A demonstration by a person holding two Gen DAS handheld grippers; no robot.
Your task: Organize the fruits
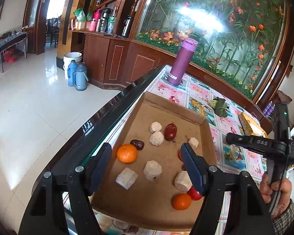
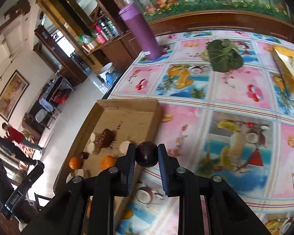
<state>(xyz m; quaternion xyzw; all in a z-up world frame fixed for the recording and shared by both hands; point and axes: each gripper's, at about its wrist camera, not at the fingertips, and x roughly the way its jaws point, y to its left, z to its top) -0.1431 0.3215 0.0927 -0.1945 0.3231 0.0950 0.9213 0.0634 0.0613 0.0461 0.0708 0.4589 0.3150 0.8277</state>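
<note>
From the left wrist camera, the left gripper (image 1: 147, 156) hangs spread over a shallow cardboard tray (image 1: 203, 121) with nothing between its fingers. The tray sits at the table's edge, probably so both hands reach it easily. Inside lie pale chunks of peeled fruit, one of them a pale chunk (image 1: 156, 138) near the middle, with a red date (image 1: 170, 131) just beside it at two o'clock. An orange (image 1: 127, 153) lies at the tray's nine o'clock side, a second orange (image 1: 181, 201) at five o'clock, touching a small red tomato (image 1: 195, 193). Off at three o'clock, a hand (image 1: 274, 188) carries the other tool above the flowered tablecloth (image 1: 198, 94). A purple flask (image 1: 182, 62) stands at twelve o'clock, well apart.

From the right wrist camera, the right gripper (image 2: 147, 156) is pinched on a dark round fruit (image 2: 147, 154), holding it by both sides so it cannot roll away. It hovers over the tray's right edge, with the tablecloth at three o'clock; the frame is blurred. The fruit seems headed off to a place of its own, though where I cannot tell. A leafy green vegetable (image 2: 225, 56) lies at one o'clock.
</note>
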